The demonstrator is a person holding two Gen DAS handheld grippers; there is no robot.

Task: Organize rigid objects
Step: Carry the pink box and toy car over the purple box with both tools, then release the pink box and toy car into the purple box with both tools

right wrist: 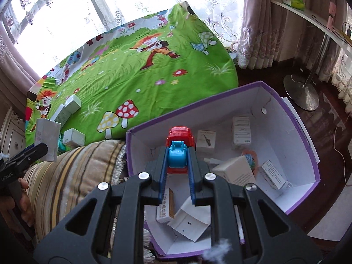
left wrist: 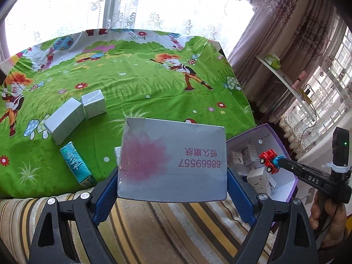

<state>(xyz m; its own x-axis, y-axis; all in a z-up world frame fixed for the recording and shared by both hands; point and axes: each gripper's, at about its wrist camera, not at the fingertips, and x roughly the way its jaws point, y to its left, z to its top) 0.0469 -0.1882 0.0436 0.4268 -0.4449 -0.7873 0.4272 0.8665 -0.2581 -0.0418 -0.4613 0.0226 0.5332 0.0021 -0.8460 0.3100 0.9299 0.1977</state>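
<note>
My left gripper (left wrist: 172,176) is shut on a flat grey box with a pink blot and red print (left wrist: 173,160), held above the striped cushion edge. My right gripper (right wrist: 177,167) is shut on a red and blue toy truck (right wrist: 179,147), held over the purple-edged white box (right wrist: 303,145). The truck (left wrist: 269,160) and that box (left wrist: 283,154) also show in the left wrist view at right. The grey box (right wrist: 47,138) shows at the left of the right wrist view. Two pale boxes (left wrist: 66,118) (left wrist: 93,103) and a teal carton (left wrist: 76,164) lie on the green cartoon sheet (left wrist: 136,83).
Several small white cartons (right wrist: 241,131) lie inside the purple box. A striped cushion (right wrist: 72,169) lies between sheet and box. A round metal stand base (right wrist: 301,90) sits on the dark floor at right, with a white shelf (right wrist: 308,15) and curtains behind.
</note>
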